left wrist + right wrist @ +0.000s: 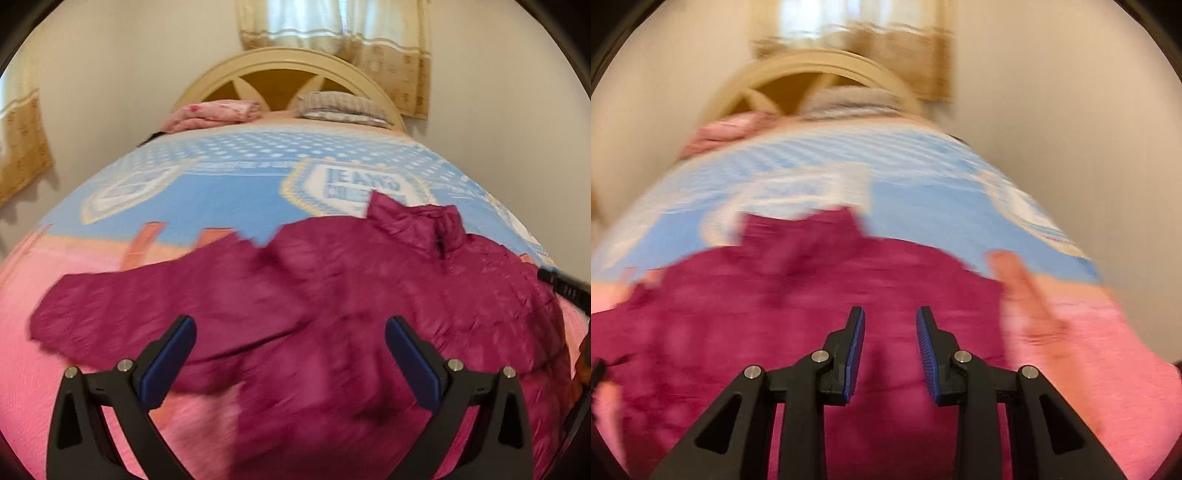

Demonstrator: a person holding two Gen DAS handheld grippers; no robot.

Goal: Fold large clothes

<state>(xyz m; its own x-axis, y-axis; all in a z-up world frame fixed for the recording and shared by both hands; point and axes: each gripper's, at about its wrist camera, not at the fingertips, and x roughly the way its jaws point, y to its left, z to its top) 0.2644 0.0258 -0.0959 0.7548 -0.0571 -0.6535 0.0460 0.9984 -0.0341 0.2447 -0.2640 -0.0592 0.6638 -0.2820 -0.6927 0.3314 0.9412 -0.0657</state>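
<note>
A large magenta jacket (332, 288) lies spread on the bed, collar toward the headboard and one sleeve (122, 314) stretched out to the left. My left gripper (290, 325) is wide open and empty, hovering over the jacket's lower left part. In the blurred right wrist view the jacket (775, 295) fills the foreground. My right gripper (890, 317) is partly open and empty above the jacket's body. Part of the right gripper shows at the right edge of the left wrist view (565, 286).
The bed has a pink and blue blanket (229, 192). A pink folded cover (214, 112) and a grey pillow (340, 105) lie by the cream headboard (280, 61). Curtains (332, 33) hang behind. Walls flank the bed on both sides.
</note>
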